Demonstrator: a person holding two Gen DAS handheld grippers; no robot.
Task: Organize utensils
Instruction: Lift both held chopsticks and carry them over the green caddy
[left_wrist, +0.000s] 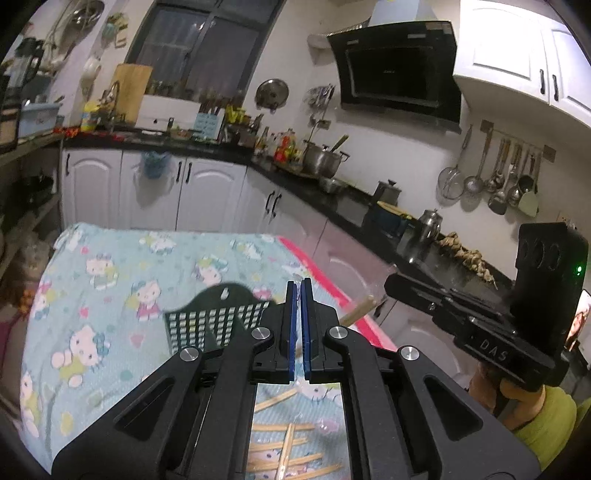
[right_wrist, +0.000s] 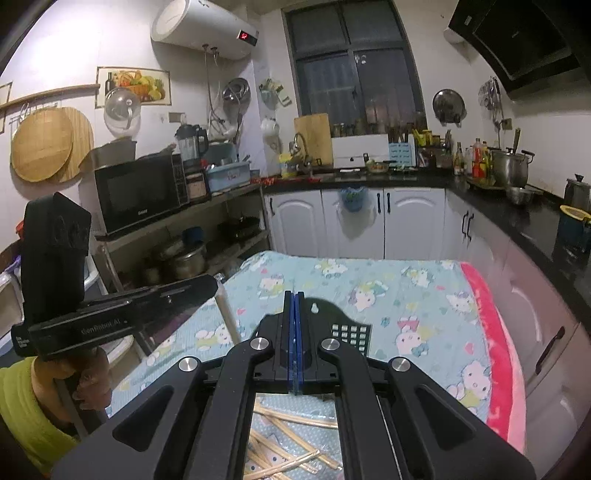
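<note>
Several wooden chopsticks (left_wrist: 284, 446) lie scattered on the cartoon-print cloth, below my left gripper (left_wrist: 298, 291); they also show in the right wrist view (right_wrist: 291, 443). A black perforated utensil holder (left_wrist: 218, 317) lies on the cloth ahead; it also shows in the right wrist view (right_wrist: 347, 328). My left gripper is shut and empty, held above the cloth. My right gripper (right_wrist: 294, 301) is shut and empty too, above the chopsticks. The right gripper's body (left_wrist: 517, 314) shows at the right of the left wrist view; the left one's body (right_wrist: 92, 317) shows at the left of the right wrist view.
The table has a red-pink edge (right_wrist: 495, 369) on its right. White cabinets (right_wrist: 354, 221) and a black counter (left_wrist: 332, 195) with pots and bottles run behind and to the right. A shelf with a microwave (right_wrist: 140, 192) stands at the left.
</note>
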